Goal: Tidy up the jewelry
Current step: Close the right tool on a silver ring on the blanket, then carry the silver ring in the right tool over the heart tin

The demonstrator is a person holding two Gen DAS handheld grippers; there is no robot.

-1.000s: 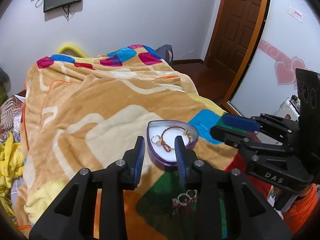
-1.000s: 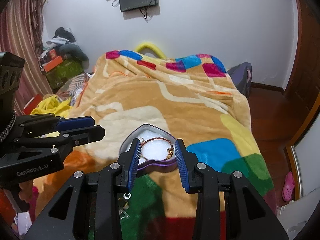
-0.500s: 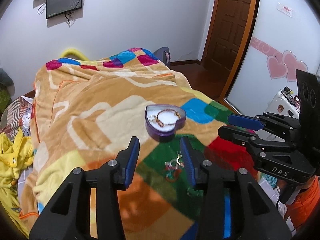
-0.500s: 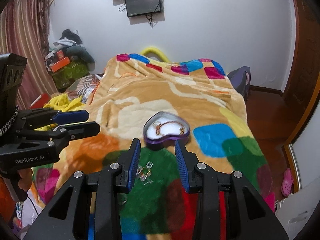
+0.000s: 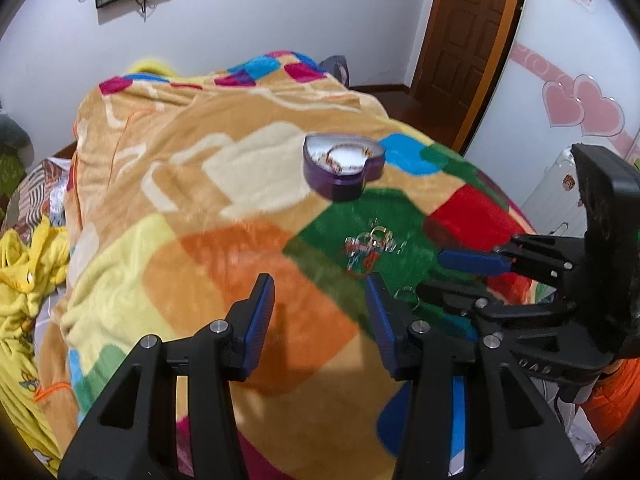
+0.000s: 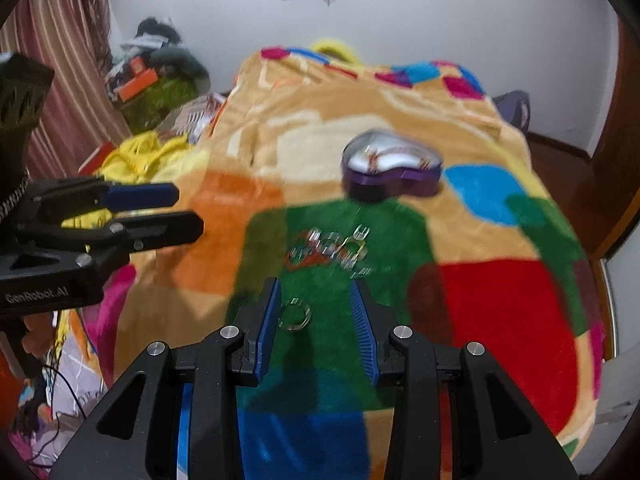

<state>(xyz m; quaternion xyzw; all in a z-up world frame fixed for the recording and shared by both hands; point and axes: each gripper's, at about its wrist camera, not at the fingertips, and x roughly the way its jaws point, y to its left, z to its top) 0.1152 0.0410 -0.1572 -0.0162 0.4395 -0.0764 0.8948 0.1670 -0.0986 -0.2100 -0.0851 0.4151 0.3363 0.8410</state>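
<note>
A purple heart-shaped box [image 5: 343, 169] sits open on the blanket with a beaded bracelet and a ring inside; it also shows in the right wrist view [image 6: 391, 169]. A loose pile of rings and small jewelry [image 5: 370, 245] lies on the green patch in front of it, also in the right wrist view [image 6: 330, 249]. One separate ring [image 6: 295, 313] lies just ahead of my right gripper [image 6: 315, 292], which is open and empty. My left gripper [image 5: 320, 290] is open and empty, back from the pile over the orange patch.
The jewelry rests on a colourful patchwork blanket [image 5: 200, 200] covering a bed. Yellow clothes [image 5: 24, 264] lie off the bed's left side. A wooden door [image 5: 468, 40] and a wall with pink hearts stand at the right. The blanket's near edge drops off below both grippers.
Both grippers have pulled back from the heart box toward the near edge of the bed. The jewelry pile and a separate ring have come into view. The jaws stay open.
</note>
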